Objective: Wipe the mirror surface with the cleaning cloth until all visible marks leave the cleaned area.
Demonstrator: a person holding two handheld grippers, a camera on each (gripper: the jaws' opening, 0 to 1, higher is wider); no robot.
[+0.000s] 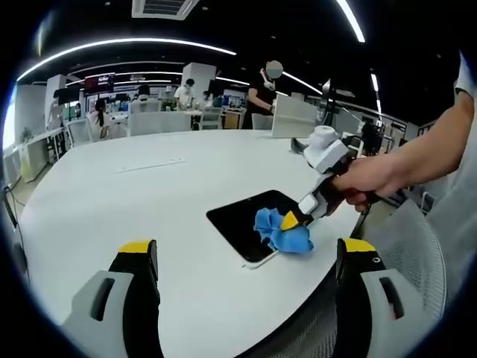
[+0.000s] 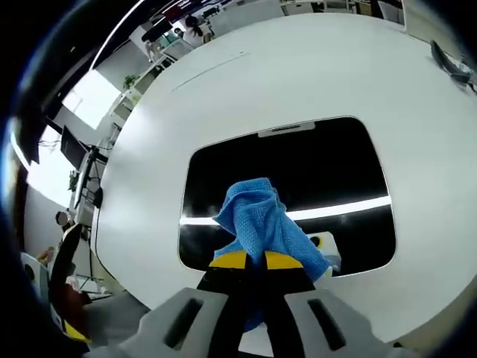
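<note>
At frame centre of the right gripper view, your right gripper (image 2: 250, 261) has its yellow-tipped jaws pinched tight on the blue cleaning cloth (image 2: 264, 220), which is bunched up and resting on the dark mirror (image 2: 328, 164). The mirror lies flat on the white table (image 2: 313, 67); a bright light strip reflects across its lower half. In the left gripper view, the same mirror (image 1: 238, 220) sits centre-right near the table (image 1: 149, 186) edge, with the cloth (image 1: 283, 231) on its lower right corner under the right gripper (image 1: 291, 220), held by your hand (image 1: 365, 183). Your left gripper (image 1: 250, 253) at frame bottom has its jaws spread wide, gripping nothing, well apart from the mirror. People stand at desks in the upper background.
</note>
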